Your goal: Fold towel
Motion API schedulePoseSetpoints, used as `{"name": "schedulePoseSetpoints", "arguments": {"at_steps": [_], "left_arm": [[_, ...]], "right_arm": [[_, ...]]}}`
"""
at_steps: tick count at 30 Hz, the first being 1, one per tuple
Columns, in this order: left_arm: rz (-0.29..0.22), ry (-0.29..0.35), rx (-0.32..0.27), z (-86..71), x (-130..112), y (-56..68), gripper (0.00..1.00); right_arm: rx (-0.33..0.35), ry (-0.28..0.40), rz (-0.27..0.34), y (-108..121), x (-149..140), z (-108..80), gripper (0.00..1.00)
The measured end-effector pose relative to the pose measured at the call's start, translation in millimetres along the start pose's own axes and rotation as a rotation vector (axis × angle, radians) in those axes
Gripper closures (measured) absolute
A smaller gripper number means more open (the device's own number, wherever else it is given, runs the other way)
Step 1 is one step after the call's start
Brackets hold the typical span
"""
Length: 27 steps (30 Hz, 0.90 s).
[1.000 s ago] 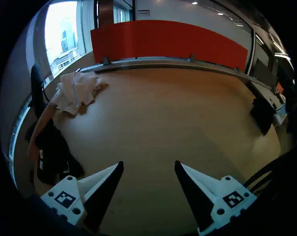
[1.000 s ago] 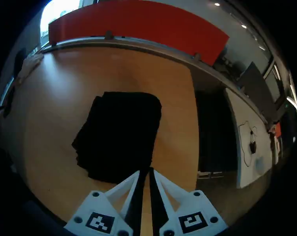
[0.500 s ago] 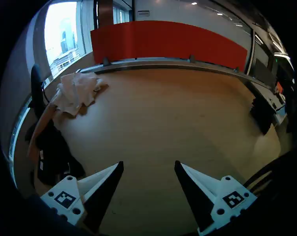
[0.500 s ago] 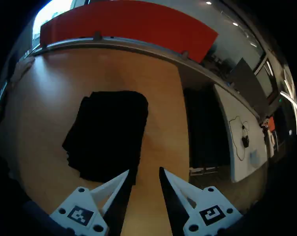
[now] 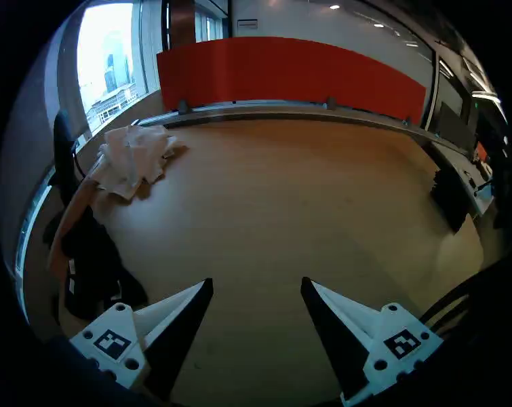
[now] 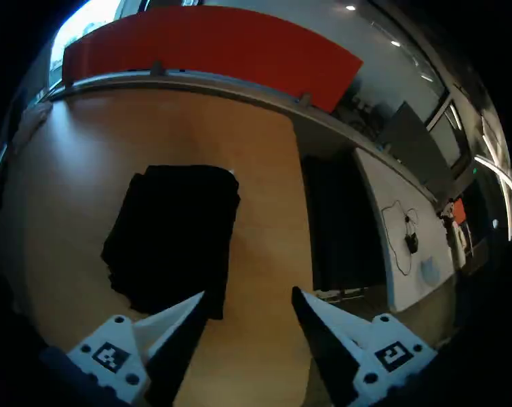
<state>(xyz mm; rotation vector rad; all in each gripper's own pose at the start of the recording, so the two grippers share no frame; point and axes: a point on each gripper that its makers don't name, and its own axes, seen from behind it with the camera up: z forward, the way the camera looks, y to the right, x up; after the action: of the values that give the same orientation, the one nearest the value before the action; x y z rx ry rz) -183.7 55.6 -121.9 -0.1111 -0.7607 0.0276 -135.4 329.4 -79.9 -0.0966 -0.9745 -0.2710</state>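
Observation:
A folded black towel (image 6: 171,237) lies flat on the wooden table (image 6: 269,176) in the right gripper view. My right gripper (image 6: 247,304) hovers open just past the towel's near right corner, with nothing between its fingers. In the left gripper view my left gripper (image 5: 256,288) stands open over bare table (image 5: 276,197), holding nothing. A heap of pale crumpled towels (image 5: 132,157) sits at the table's far left corner. The black towel (image 5: 452,197) shows as a dark shape at the table's right edge in that view.
A red partition (image 5: 289,71) runs along the table's far edge. A dark office chair (image 5: 86,251) with a garment stands at the left side. To the right of the table is a gap, then a white desk (image 6: 408,237) with a cable.
My right gripper has gone from shut to open and let go of the black towel. It has drawn a little to the right of the towel. The left gripper has not moved.

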Motion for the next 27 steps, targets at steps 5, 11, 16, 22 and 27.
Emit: {"name": "schedulePoseSetpoints", "arguments": {"at_steps": [5, 11, 16, 22, 27], "left_arm": [[-0.001, 0.005, 0.0, -1.5, 1.1, -0.5, 0.04], [-0.003, 0.011, -0.002, -3.6, 2.8, -1.5, 0.03], [-0.008, 0.018, 0.0, -5.0, 4.9, -3.3, 0.03], [-0.018, 0.031, 0.001, -6.7, 9.8, -4.6, 0.03], [-0.03, 0.047, 0.004, -8.7, 15.3, -5.9, 0.03]], "right_arm": [[0.0, 0.02, 0.008, -2.9, 6.2, -1.4, 0.0], [0.007, 0.04, 0.01, -8.7, 12.5, -5.2, 0.0], [0.041, 0.081, 0.033, -23.4, 24.1, -10.6, 0.0], [0.097, 0.151, 0.085, -45.9, 43.8, -22.0, 0.0], [0.13, 0.216, 0.173, -60.9, 64.9, -30.9, 0.0]]}}
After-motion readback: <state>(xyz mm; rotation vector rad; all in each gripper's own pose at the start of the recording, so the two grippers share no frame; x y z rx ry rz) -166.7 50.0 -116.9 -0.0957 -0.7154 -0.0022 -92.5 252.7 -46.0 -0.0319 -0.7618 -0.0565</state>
